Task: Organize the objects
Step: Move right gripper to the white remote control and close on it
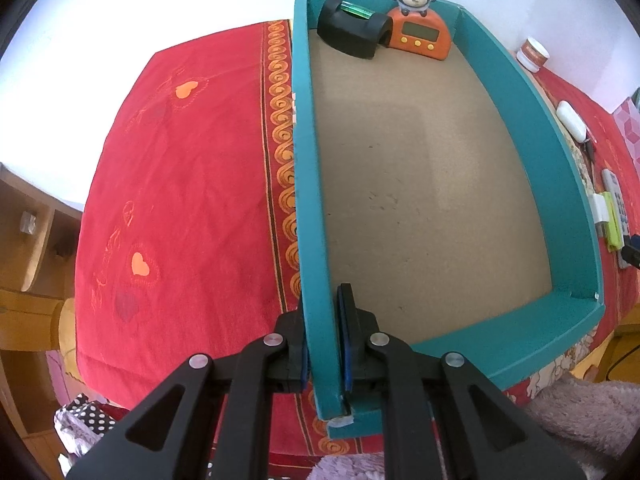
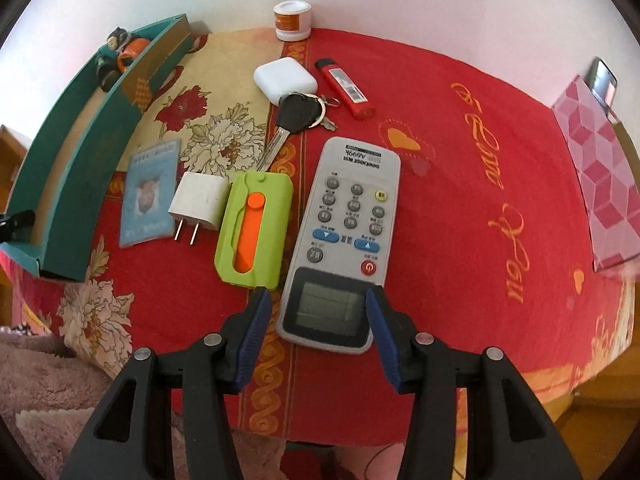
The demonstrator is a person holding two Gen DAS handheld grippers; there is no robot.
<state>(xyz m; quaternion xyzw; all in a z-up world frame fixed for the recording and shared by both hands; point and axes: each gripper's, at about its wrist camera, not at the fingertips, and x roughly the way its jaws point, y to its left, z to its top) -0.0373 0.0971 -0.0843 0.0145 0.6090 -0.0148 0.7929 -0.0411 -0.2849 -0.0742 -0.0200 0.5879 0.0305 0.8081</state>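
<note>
Two tools share this step, and we treat them differently. Our right tool (image 2: 318,312) points steeply down with its blue pads set on either side of the display end of the grey remote control (image 2: 346,240); the far pad looks to be touching the casing while a sliver of gap shows at the near one, so we judge the remote straddled but not yet gripped. To do this well, we centre the pads on the two long sides of the casing, clear of the green and orange case (image 2: 252,232) lying just beside it, then squeeze evenly so the remote lifts level instead of pivoting on the red cloth (image 2: 460,184) that covers the tabletop. Our left tool (image 1: 325,344) is clenched on the near wall of the teal box (image 1: 568,184), one finger inside and one outside, which steadies the box for the drop. Inside, a black holder (image 1: 352,32) and an orange monkey timer (image 1: 420,36) stand against the far wall, leaving most of the cardboard floor free. Further out on the tabletop wait the white charger plug (image 2: 198,204), a card (image 2: 148,192), a key bunch (image 2: 300,114), a white earbud case (image 2: 285,80), a red lighter (image 2: 345,88) and a small jar (image 2: 293,20), so we carry the remote low over them.
</note>
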